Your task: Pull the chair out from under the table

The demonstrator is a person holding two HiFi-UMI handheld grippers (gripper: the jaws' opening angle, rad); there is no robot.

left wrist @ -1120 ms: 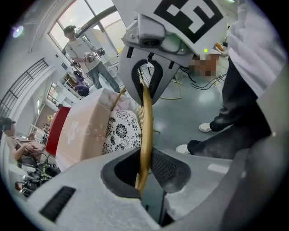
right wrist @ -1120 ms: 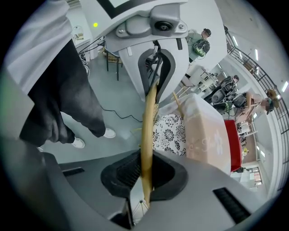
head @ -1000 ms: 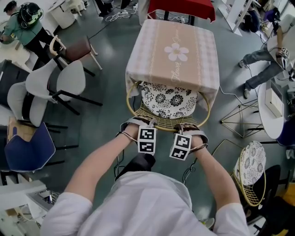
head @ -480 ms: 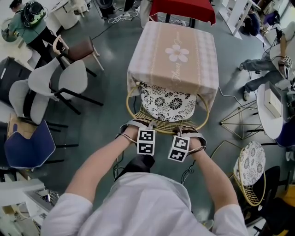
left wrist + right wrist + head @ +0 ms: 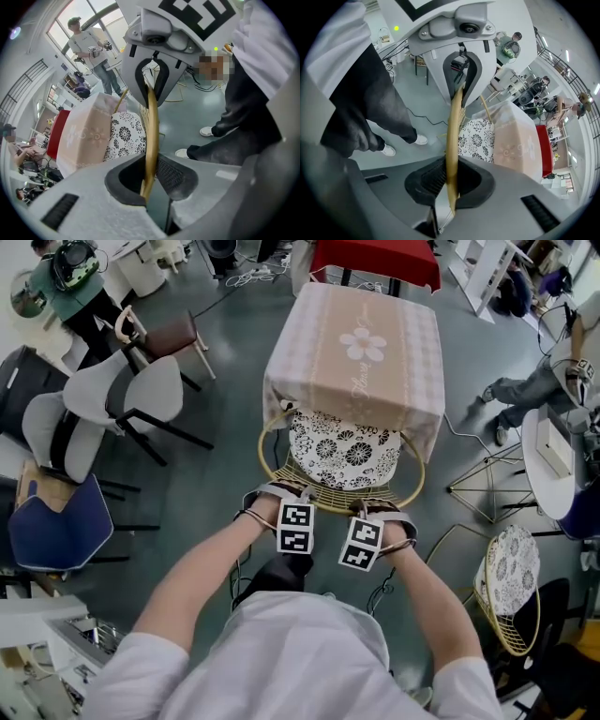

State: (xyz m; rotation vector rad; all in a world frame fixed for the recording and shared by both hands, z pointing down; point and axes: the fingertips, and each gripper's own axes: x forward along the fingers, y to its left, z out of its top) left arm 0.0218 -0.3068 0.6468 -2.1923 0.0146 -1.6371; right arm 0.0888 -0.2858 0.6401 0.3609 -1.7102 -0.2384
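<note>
The left claw (image 5: pixel 284 493) (image 5: pixel 150 174) is clamped on the gold back rim of the chair (image 5: pixel 343 499), its pads pressing the rim from both sides. The right claw (image 5: pixel 377 506) (image 5: pixel 451 180) grips the same rim just beside it, so both claws sit side by side at the middle of the back, pointing steeply down.

There are two claws, one tabletop (image 5: pixel 361 343) under a pink cloth, and one chair at it. The chair is gold wire with one black-and-white flowered cushion (image 5: pixel 343 448). The far part of the cushion lies under the cloth's hanging edge, while the near part and the back ring stick out toward the person (image 5: pixel 281 652).

A second wire chair (image 5: pixel 506 592) of the same kind stands well apart at the right, and at least four other chairs (image 5: pixel 122 395) stand at the left.

Bare floor (image 5: pixel 216 493) lies to the left of the chair. On the right a wire frame (image 5: pixel 487 479) stands near the ring's edge. The person's dark trousers and a shoe are just behind the rim.
</note>
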